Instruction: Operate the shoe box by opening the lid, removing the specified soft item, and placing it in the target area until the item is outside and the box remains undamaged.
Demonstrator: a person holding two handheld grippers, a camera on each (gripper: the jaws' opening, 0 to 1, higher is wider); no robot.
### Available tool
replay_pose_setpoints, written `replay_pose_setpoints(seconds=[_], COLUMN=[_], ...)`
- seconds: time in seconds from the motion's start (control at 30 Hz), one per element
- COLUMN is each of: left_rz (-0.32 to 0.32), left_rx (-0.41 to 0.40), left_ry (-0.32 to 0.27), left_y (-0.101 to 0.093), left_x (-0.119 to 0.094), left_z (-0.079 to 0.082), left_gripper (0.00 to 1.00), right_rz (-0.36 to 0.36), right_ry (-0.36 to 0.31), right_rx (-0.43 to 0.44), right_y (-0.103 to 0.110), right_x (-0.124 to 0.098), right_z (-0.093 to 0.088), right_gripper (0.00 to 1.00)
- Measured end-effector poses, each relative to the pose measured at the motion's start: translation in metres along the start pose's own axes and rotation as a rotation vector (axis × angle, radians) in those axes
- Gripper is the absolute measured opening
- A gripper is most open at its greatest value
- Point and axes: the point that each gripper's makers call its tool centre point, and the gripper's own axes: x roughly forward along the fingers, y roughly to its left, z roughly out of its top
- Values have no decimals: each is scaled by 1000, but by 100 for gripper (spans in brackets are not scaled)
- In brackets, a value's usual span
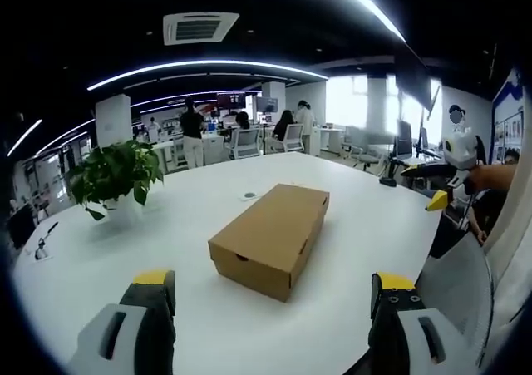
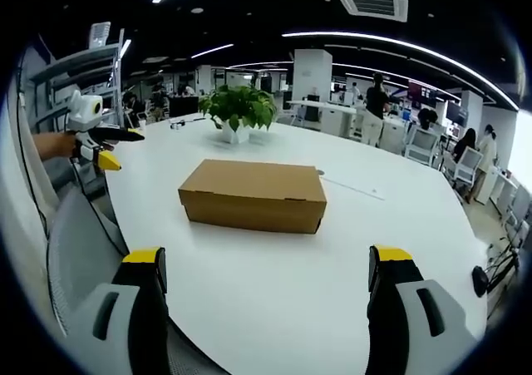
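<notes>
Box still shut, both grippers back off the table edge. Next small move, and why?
Probably bring the right gripper forward to the shoe box lid's long front edge. The lid is closed, both grippers' jaws stand open and empty, and that edge faces the right gripper view squarely.

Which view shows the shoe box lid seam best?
Right gripper view: the shoe box lies broadside, its lid edge running along the whole long side. Left gripper view shows the box corner-on, with the lid top and one notched end.
</notes>
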Motion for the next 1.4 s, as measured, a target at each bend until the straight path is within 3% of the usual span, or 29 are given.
replay_pose_setpoints(seconds=[0.37,0.87,1.4], left_rz=[-2,30,49], left_rx=[1,-4,-13], left_ry=[4,20,48], left_y=[-1,1,-8], left_x=[1,0,16], left_z=[-1,-7,-17], left_gripper=[100,100,99], right_rz=[21,50,104], right_ry=[15,13,38], right_rx=[-3,-14,-45], right_y=[6,6,-3], right_x=[-3,2,15], right_z=[-8,-1,-1], right_gripper=[96,96,96])
